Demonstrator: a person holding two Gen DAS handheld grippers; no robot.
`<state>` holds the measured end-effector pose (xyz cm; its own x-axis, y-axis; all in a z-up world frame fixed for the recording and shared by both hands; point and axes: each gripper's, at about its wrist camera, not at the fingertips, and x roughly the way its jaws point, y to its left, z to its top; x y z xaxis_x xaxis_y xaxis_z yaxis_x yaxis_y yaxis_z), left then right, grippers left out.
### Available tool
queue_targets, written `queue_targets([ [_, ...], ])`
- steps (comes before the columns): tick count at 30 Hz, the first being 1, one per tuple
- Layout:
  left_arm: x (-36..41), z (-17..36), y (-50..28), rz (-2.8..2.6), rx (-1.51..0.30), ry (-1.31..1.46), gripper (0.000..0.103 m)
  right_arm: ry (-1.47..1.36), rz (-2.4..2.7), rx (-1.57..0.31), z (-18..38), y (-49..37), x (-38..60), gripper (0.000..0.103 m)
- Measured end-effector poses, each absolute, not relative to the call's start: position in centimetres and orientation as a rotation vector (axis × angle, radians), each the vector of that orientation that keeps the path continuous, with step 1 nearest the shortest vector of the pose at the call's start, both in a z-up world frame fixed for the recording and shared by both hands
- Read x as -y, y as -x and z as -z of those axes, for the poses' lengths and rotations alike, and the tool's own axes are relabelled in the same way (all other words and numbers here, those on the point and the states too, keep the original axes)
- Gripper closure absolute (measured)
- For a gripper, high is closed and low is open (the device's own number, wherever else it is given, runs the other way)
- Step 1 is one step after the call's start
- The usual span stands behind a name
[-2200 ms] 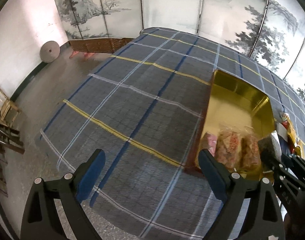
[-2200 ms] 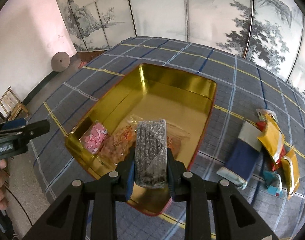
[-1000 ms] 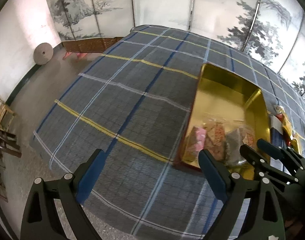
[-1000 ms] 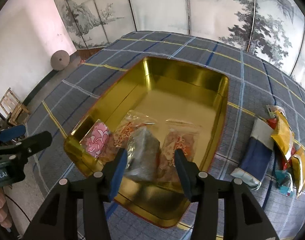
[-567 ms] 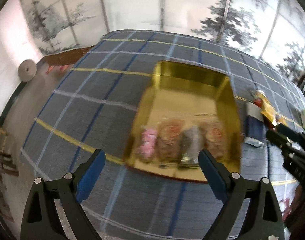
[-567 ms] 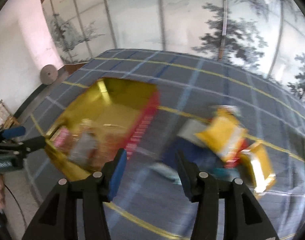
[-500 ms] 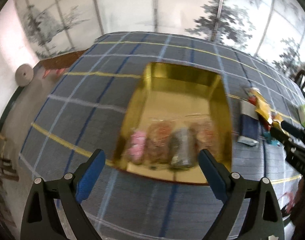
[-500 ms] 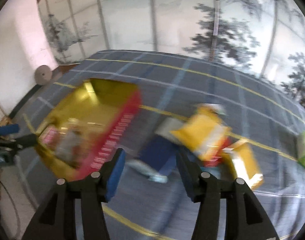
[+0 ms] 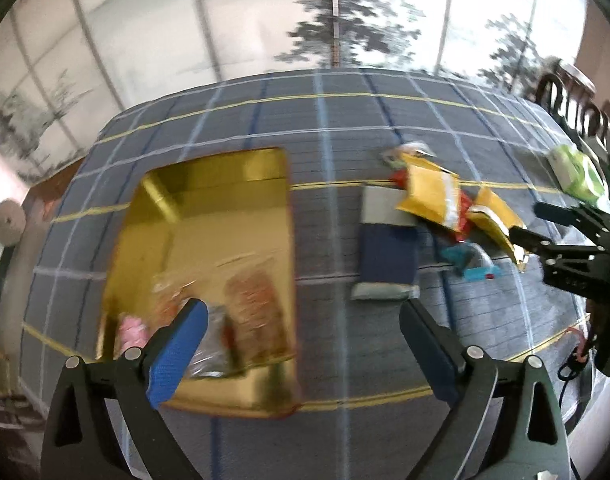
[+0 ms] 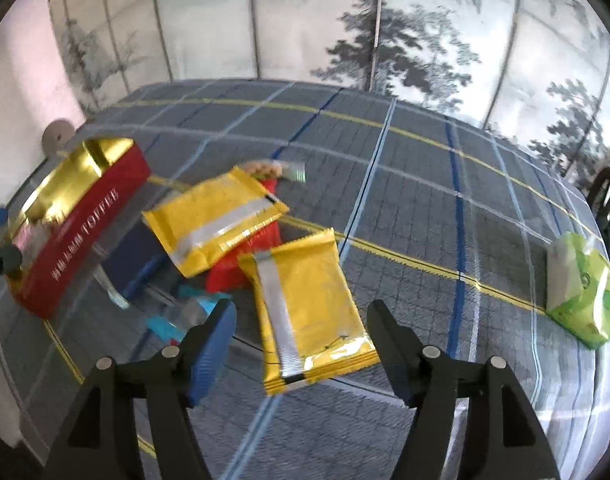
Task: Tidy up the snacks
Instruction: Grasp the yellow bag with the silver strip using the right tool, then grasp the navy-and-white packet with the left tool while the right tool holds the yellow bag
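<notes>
Plaid tablecloth (image 10: 405, 200) carries two yellow packets (image 10: 309, 308), one tin (image 9: 209, 240); both grippers' jaws gape empty.

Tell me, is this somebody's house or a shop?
Probably a room in a house, though I can't be sure. A table wears a plaid tablecloth, a painted folding screen with ink trees stands behind it, and a dark wooden chair sits at the far side. Snack packets lie loose, not on shelves.
</notes>
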<state>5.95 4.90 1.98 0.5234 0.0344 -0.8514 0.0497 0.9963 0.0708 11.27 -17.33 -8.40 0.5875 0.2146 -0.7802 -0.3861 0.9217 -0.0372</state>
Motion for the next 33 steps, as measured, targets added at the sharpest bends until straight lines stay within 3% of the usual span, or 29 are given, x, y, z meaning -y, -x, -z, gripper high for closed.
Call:
queue_targets([
  [19, 0.3, 2.5, -10.6, 0.083, -1.076, -0.13, 0.007, 0.24, -0.459, -0.885, 11.7, -13.7, 17.3, 0.033],
  [24, 0.4, 3.1, -11.0, 0.079, -1.079, -0.142, 0.007, 0.194, -0.411, -0.866, 11.7, -12.9, 18.1, 0.045],
  [33, 1.0, 4.2, -12.4, 0.082, -1.089, -0.163, 0.008, 0.116, -0.3, -0.851, 11.9, -10.1, 20.4, 0.046],
])
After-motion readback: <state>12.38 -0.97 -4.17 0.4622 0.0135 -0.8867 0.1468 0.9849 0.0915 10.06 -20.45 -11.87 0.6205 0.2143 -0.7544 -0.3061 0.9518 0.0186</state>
